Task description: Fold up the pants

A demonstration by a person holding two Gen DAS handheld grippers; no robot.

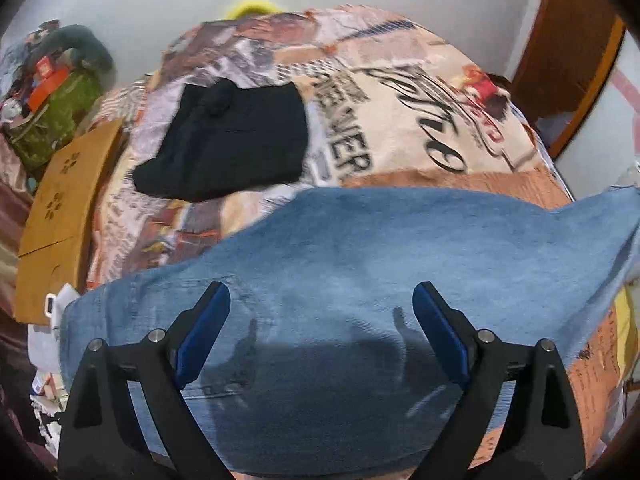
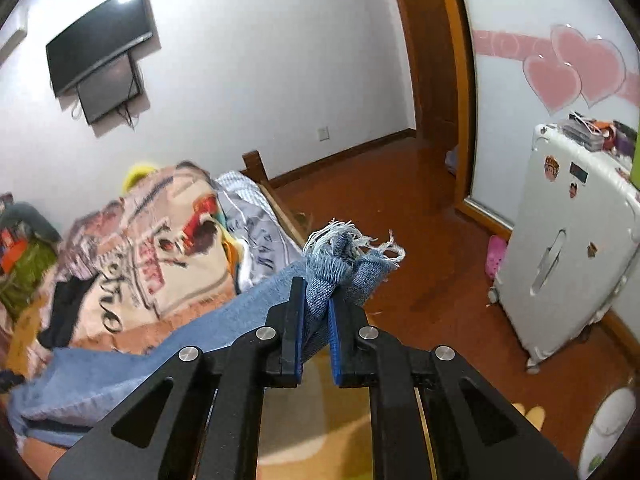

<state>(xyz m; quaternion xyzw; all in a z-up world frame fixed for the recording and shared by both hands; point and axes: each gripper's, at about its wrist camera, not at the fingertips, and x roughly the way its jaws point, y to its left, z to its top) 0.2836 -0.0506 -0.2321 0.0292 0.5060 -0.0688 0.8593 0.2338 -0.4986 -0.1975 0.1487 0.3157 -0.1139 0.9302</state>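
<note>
Blue jeans (image 1: 360,264) lie across the near part of a bed with a printed blanket (image 1: 400,92). My left gripper (image 1: 320,300) is open, its jaws spread wide just above the waist end of the jeans, holding nothing. My right gripper (image 2: 318,288) is shut on the frayed leg hems of the jeans (image 2: 344,256), lifted off the bed's right side, with the legs (image 2: 160,344) stretching back to the bed.
A folded black garment (image 1: 232,140) lies on the blanket further back. A cardboard box (image 1: 60,208) and clutter (image 1: 52,92) stand to the bed's left. A white suitcase (image 2: 568,240) stands on the wooden floor (image 2: 400,200) at right. A TV (image 2: 100,36) hangs on the wall.
</note>
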